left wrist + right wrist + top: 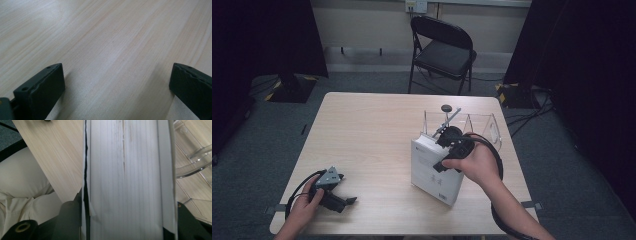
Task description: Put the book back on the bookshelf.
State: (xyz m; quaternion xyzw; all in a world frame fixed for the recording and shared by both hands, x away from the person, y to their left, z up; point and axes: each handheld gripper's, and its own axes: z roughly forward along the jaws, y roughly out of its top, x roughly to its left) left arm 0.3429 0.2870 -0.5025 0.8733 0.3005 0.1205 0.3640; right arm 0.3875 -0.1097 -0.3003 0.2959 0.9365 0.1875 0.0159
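Note:
A thick white book [432, 175] stands tilted on the wooden table [372, 130], just in front of a clear acrylic rack [484, 125]. My right gripper [443, 150] is shut on the book's upper end. In the right gripper view the page edges [125, 170] run up between the two black jaws, which press on both covers; the gripper [125, 222] has the clear rack [192, 162] at its right. My left gripper [346, 190] rests at the table's front left corner, held by a hand. It is open [117, 85], with only bare wood between its jaws.
A black folding chair [442, 47] stands beyond the table's far edge. A small dark round knob on a thin rod [447, 109] sits behind the rack. Pale clothing [22, 192] lies past the table edge in the right gripper view.

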